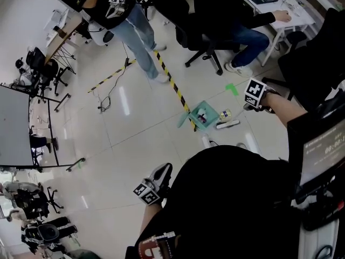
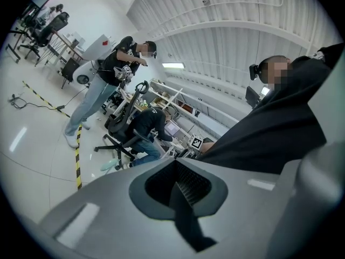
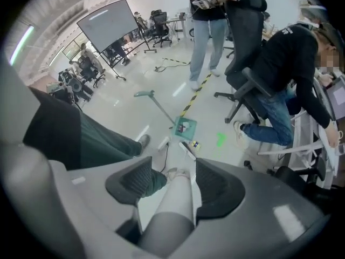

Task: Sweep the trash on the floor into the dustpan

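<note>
The left gripper (image 2: 175,188) is shut with nothing in it. On the floor (image 1: 135,128) ahead sits the teal dustpan (image 1: 211,108), holding a few small dark and white scraps (image 1: 202,116). A small bottle (image 1: 225,113) lies just beside it. The right gripper (image 3: 173,185) clasps a pale broom handle (image 3: 168,204).

Bright, even indoor light cast by ceiling lamps (image 2: 172,65), pale streaks of glare reflected on the glossy floor (image 1: 124,99), shadows kept soft, edges strongly bent and corners blackened in both gripper views, nearest parts rendered out of focus
</note>
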Available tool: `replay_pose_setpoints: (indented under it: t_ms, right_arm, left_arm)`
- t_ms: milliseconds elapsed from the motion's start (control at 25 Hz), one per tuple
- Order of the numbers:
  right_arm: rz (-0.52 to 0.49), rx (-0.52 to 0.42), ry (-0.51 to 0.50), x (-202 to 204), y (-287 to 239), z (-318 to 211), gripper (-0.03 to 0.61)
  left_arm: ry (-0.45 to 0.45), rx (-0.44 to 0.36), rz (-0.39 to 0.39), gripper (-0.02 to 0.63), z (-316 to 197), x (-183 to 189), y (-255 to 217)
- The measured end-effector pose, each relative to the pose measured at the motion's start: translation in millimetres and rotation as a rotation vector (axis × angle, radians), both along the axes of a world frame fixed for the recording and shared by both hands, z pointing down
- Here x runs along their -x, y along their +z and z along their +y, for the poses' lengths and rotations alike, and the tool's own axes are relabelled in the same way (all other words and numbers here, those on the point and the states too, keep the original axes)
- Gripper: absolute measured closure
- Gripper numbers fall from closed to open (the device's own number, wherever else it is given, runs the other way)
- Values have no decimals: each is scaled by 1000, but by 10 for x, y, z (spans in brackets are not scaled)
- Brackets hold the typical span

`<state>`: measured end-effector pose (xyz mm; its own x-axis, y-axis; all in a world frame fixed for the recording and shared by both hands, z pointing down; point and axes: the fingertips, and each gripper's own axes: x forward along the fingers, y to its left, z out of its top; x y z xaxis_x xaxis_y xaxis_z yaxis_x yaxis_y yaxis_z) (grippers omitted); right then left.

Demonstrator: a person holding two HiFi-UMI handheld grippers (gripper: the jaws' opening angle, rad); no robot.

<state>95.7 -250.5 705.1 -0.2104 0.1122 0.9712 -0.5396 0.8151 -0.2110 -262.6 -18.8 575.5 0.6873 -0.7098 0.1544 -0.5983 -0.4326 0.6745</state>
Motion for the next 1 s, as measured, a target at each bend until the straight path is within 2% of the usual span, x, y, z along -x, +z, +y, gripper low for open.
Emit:
replay_pose_setpoints:
  t_ms: [240,480,640,760,1000]
  right_arm:
    - [55,120,-59,-133,225,541,324]
    - [188,209,-76,-328,371,780,314]
    - [275,255,-134,-474,454,940,322]
    - [312,262,-191,-535,510,1002,325]
    - [271,199,-222,-673,197,687,331]
  left_arm:
    - [24,0,6,618,-63,-54,3]
    - [48,5,6,618,-101,-104,11]
    - [47,5,7,618,-99,-105,17]
    - [46,6,8,618,-71,-58,94]
    - [44,2,22,618,-102,-31,116]
